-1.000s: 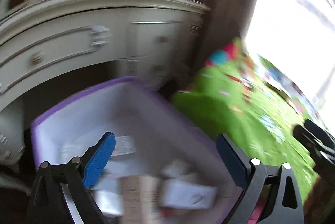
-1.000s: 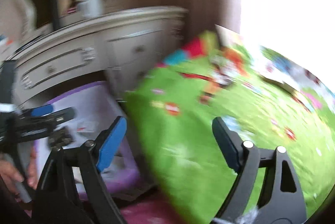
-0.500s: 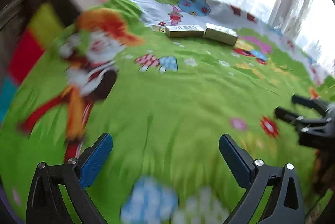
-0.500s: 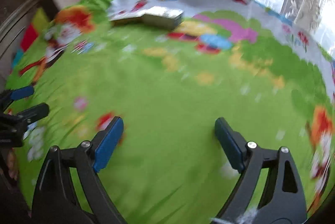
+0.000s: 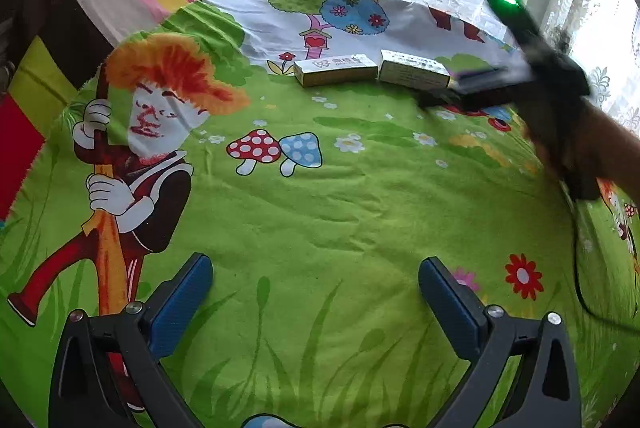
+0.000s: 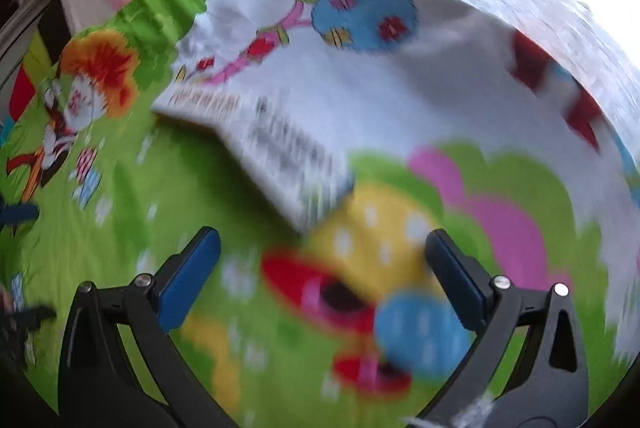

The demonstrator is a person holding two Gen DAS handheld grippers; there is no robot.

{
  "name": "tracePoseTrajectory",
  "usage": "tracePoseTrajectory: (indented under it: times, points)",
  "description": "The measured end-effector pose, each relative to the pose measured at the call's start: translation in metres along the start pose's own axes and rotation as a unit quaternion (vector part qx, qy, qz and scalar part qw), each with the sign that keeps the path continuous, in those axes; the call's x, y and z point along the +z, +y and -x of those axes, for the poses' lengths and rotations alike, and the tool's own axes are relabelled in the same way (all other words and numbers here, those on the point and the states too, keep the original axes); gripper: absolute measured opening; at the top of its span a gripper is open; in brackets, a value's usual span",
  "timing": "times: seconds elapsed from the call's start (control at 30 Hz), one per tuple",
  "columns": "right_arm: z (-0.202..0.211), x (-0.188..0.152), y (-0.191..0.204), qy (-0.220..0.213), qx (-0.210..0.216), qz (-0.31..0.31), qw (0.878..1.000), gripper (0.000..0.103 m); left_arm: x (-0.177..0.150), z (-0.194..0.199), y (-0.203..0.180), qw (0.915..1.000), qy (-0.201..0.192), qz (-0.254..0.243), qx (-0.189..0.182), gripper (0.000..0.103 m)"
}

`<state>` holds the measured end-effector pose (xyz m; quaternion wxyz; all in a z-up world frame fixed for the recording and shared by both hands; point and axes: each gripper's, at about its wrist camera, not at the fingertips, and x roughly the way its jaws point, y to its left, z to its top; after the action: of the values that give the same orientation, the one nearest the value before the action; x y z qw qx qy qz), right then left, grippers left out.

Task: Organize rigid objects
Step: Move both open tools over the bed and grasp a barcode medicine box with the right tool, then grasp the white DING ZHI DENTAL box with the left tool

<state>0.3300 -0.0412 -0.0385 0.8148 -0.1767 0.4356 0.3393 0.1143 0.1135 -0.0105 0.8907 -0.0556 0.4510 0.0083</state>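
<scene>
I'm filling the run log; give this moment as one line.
left gripper: open, empty | right gripper: open, jaws just widening, nothing between, nearing right box | left box: on cloth

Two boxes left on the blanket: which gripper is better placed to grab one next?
Right. The right gripper, open and empty, sits just short of the nearer box. The left gripper hangs over bare blanket, with both boxes far ahead.

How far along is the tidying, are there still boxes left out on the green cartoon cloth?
Nothing finished shows here. Two boxes, the left box and the right box, lie on the cloth. The right gripper, jaws just opened wide and empty, nears the right box; the left gripper hangs open.
</scene>
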Motion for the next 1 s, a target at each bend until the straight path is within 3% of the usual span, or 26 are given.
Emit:
tracePoseTrajectory:
  times: [0.13, 0.2, 0.23, 0.3, 0.4, 0.57, 0.67, 0.8, 0.9, 1.0]
  points:
    - [-0.015, 0.021, 0.000, -0.002, 0.014, 0.023, 1.000, 0.101, -0.001, 0.002, 0.001, 1.0000, -0.001, 0.002, -0.001, 0.103]
    - [-0.007, 0.019, 0.004, -0.024, 0.032, 0.042, 0.998, 0.067, -0.001, 0.003, 0.001, 1.0000, -0.002, 0.004, -0.003, 0.103]
    - [-0.001, 0.016, 0.006, -0.030, 0.037, 0.044, 0.998, 0.037, -0.001, 0.003, 0.002, 1.0000, -0.003, 0.006, -0.005, 0.103]
    - [0.010, 0.005, 0.013, -0.019, 0.051, 0.043, 0.998, 0.037, -0.001, 0.003, 0.002, 1.0000, -0.003, 0.006, -0.005, 0.103]
    - [0.041, -0.038, 0.037, -0.016, 0.018, 0.053, 0.998, 0.036, -0.001, 0.003, 0.001, 1.0000, -0.002, 0.005, -0.002, 0.103]
    - [0.103, -0.126, 0.055, -0.018, -0.066, -0.030, 0.997, 0.036, 0.001, -0.001, -0.004, 0.9998, 0.008, -0.011, 0.016, 0.103]
    - [0.124, -0.160, 0.058, -0.038, -0.101, -0.077, 0.991, 0.036, 0.017, -0.012, -0.007, 0.9983, 0.019, -0.055, -0.008, 0.103]
    - [0.128, -0.162, 0.062, -0.036, -0.114, -0.084, 0.989, 0.037, 0.066, -0.042, -0.013, 0.9870, 0.032, -0.156, -0.026, 0.103]
    - [0.130, -0.161, 0.055, -0.037, -0.102, -0.097, 0.989, 0.037, 0.106, -0.068, -0.016, 0.9757, 0.016, -0.218, -0.016, 0.103]
    - [0.126, -0.156, 0.054, -0.037, -0.097, -0.103, 0.989, 0.038, 0.139, -0.094, -0.016, 0.9672, 0.032, -0.243, -0.065, 0.103]
